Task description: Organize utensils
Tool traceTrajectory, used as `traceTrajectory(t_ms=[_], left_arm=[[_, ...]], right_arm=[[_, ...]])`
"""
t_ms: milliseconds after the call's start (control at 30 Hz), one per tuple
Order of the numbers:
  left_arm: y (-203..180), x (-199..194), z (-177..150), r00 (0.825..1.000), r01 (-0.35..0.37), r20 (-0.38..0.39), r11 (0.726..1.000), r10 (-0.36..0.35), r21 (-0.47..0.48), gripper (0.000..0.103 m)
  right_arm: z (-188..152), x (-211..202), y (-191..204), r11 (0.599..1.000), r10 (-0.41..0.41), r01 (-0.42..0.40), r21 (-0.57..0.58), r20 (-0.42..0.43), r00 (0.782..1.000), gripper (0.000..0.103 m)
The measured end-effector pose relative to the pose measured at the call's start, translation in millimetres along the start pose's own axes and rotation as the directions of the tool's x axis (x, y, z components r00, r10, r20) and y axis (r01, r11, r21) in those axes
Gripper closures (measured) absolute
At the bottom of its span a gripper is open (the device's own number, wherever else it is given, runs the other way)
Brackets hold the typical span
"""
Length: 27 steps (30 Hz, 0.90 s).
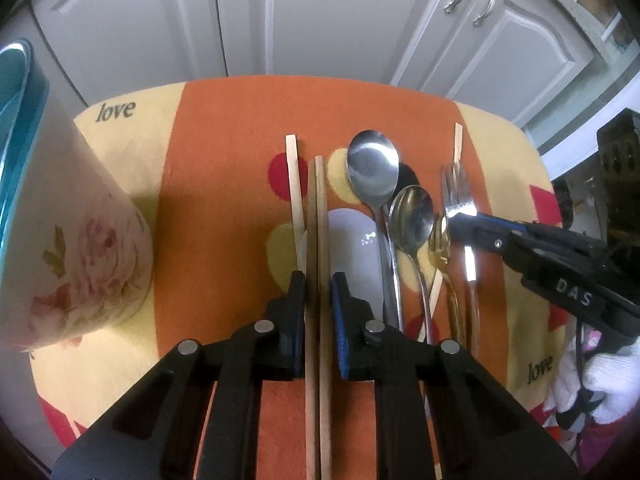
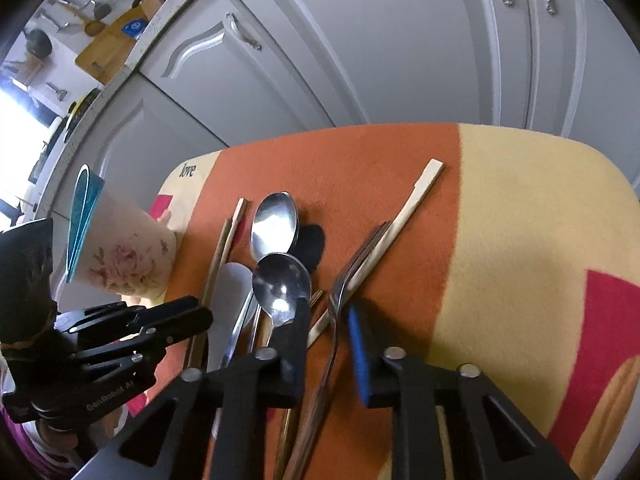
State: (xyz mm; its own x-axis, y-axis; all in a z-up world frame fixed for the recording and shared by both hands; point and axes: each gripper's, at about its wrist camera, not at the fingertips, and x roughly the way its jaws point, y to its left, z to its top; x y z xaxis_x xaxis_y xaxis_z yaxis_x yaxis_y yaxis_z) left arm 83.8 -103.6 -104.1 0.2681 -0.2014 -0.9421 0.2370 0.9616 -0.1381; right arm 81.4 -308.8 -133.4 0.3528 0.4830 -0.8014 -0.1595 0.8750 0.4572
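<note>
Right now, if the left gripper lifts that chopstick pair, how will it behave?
The chopstick pair looks stiff, thin wood, probably light. Two loose sticks between the left gripper may scissor or slip apart. They're long, so the far ends could swing into the white spoon.

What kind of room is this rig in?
Most likely a home kitchen: grey cabinet doors behind the table, a worktop with a wooden cutting board and hanging kitchen tools, plus spoons and forks on a patterned tablecloth.

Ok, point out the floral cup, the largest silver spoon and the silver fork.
floral cup [image 1: 92, 256], left wrist view, on its painted side.
largest silver spoon [image 1: 373, 168], left wrist view, on its bowl.
silver fork [image 1: 456, 192], left wrist view, on its tines.
</note>
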Motion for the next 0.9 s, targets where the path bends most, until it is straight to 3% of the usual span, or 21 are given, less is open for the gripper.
traceTrajectory(t_ms=[133,300,633,800,900], left_arm=[[7,-12,-6,0.998,0.059,-0.009,0.998,-0.059,-0.021,0.098],[-4,-28,-11,0.994,0.113,-0.002,0.994,-0.113,0.013,0.098],[-3,-21,-8,0.998,-0.060,0.035,0.997,0.059,0.040,0.094],[3,-11,-1,0.999,-0.040,0.025,0.999,0.040,0.018,0.092],[3,-11,2,0.999,-0.031,0.038,0.999,0.030,0.023,0.084]], right_arm=[[-3,-7,-1,1.000,0.004,-0.003,-0.012,0.030,1.000,0.099],[-10,-20,1,0.999,0.000,0.002,-0.039,0.046,0.999,0.100],[0,-19,4,1.000,-0.007,0.008,-0.026,0.057,0.998,0.100],[9,-4,-1,1.000,-0.018,0.018,0.006,0.005,1.000,0.099],[11,0,-6,0.999,0.005,-0.005,0.035,-0.002,1.000,0.098]])
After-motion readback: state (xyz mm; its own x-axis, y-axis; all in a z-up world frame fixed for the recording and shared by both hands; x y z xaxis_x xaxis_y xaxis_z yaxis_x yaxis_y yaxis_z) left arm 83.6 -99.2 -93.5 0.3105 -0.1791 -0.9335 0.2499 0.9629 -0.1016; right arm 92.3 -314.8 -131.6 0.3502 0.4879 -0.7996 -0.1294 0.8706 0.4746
